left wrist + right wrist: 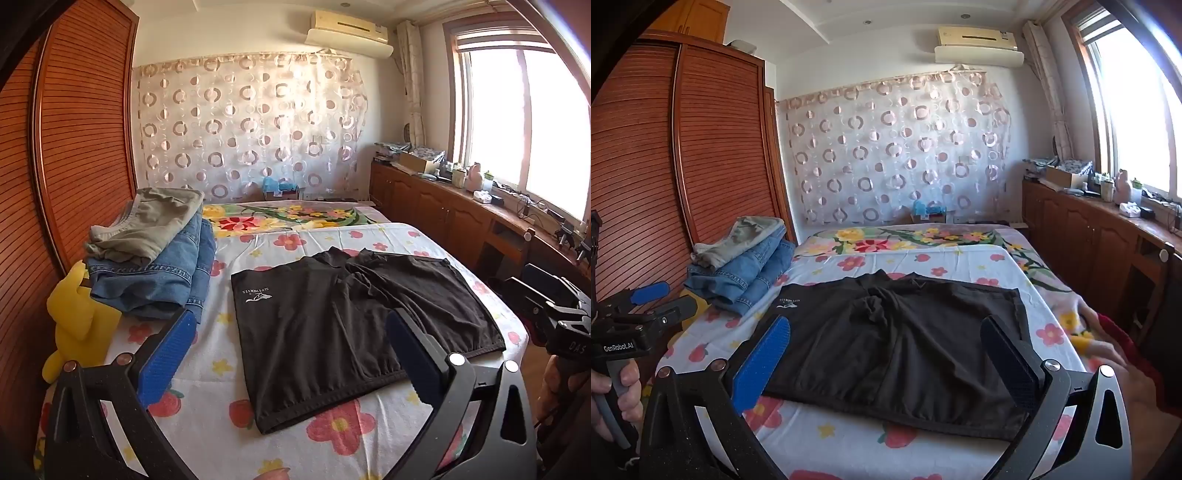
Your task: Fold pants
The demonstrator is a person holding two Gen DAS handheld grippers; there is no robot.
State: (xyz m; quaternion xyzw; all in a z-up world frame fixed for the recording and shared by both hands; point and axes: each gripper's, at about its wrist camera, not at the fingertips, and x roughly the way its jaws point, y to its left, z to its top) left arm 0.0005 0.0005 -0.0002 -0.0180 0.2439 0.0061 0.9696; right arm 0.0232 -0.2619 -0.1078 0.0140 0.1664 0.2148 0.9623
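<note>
Both my grippers wide open, nothing held: left gripper [291, 354]; right gripper [886, 354]; black pants [354, 328] spread flat on the floral bed sheet [207, 417], frame centre; pile of folded jeans [155, 273] left of centre, well apart.

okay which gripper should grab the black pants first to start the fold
Probably the left gripper: open, it hovers by the black pants' near waistband edge. The right gripper, also open, frames the middle, so the call is close.
</note>
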